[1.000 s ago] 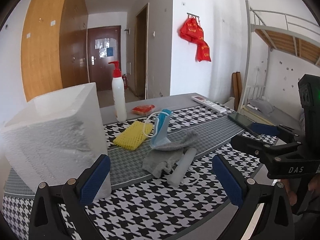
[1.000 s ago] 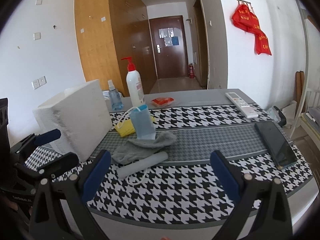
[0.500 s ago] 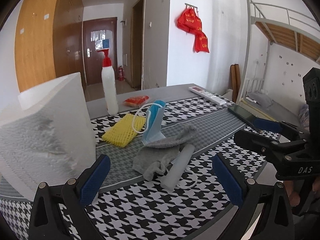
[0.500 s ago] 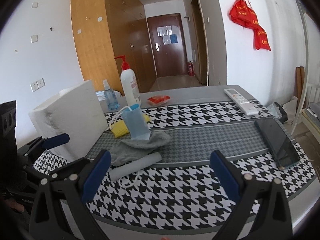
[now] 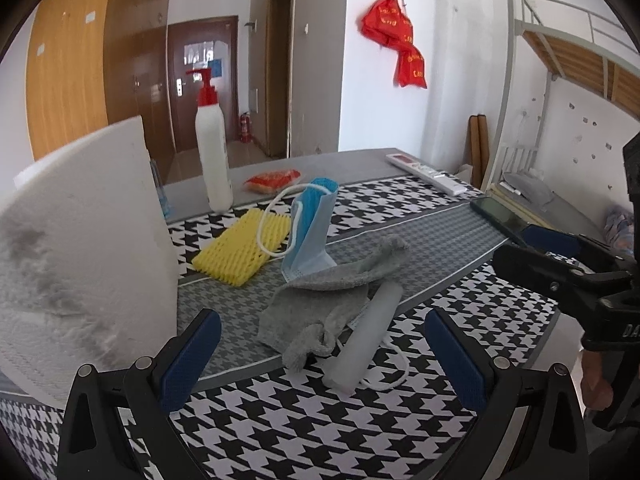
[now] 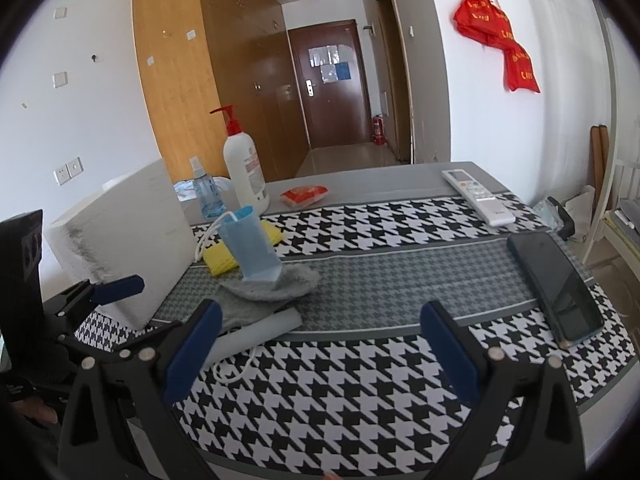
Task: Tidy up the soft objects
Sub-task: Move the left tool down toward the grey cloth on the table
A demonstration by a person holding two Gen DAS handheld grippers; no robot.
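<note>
Grey sock between 2 wide-apart gripper fingers.

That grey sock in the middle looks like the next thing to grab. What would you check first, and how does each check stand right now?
1. Left gripper open wide enough: ok, jaws spread and empty.
2. Right gripper free: ok, open, holding nothing.
3. Sock within a clear approach: ok, it lies straight ahead of the left gripper.
4. Sock free of other things: not ok, the blue mask stands on it and the foam tube lies against it.
5. Mask's cord clear of the sock: cannot tell.
6. White block out of the way: ok, it sits off to the left.
</note>
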